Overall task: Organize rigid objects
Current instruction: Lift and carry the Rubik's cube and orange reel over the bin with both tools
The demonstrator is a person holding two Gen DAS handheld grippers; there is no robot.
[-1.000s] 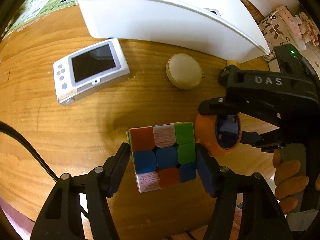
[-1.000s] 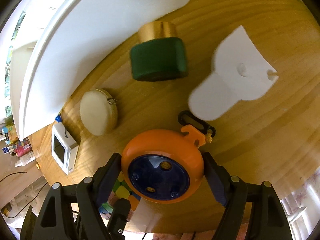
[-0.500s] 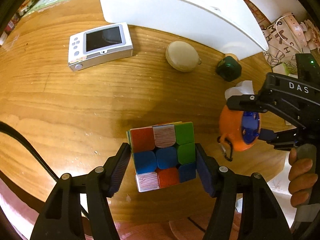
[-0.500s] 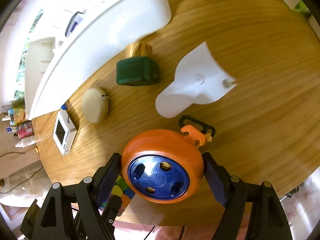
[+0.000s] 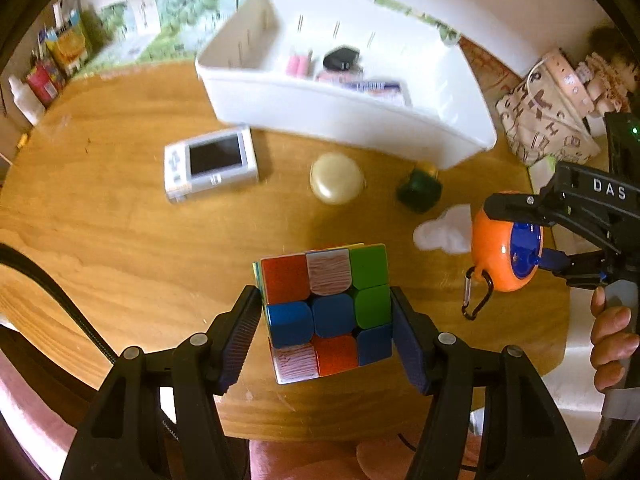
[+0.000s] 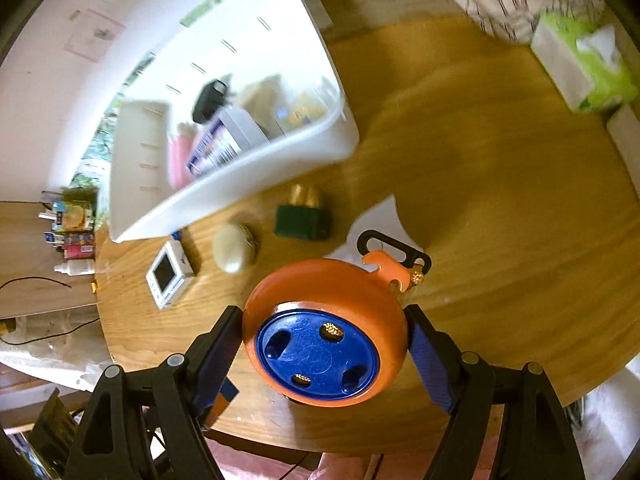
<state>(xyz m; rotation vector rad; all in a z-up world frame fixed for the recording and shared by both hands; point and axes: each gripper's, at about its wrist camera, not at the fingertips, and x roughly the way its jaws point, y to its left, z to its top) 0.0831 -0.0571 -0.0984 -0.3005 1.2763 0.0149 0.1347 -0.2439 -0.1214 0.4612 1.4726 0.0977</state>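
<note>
My left gripper (image 5: pixel 326 320) is shut on a colourful puzzle cube (image 5: pixel 326 312) and holds it above the round wooden table (image 5: pixel 120 240). My right gripper (image 6: pixel 324 348) is shut on an orange reel with a blue centre (image 6: pixel 324 332) and a black carabiner (image 6: pixel 394 244); it also shows at the right of the left wrist view (image 5: pixel 506 240), lifted off the table. A white bin (image 5: pixel 348 108) holding several items stands at the back of the table; it also shows in the right wrist view (image 6: pixel 240 128).
On the table lie a white handheld device with a screen (image 5: pixel 210 164), a cream round case (image 5: pixel 336 178), a dark green bottle with a gold cap (image 5: pixel 418 190) and a white flat piece (image 5: pixel 442 230). A tissue box (image 6: pixel 580 68) sits at the far right.
Both grippers have risen and pulled back from the table with their objects still held. The inside of the white bin has come into view.
</note>
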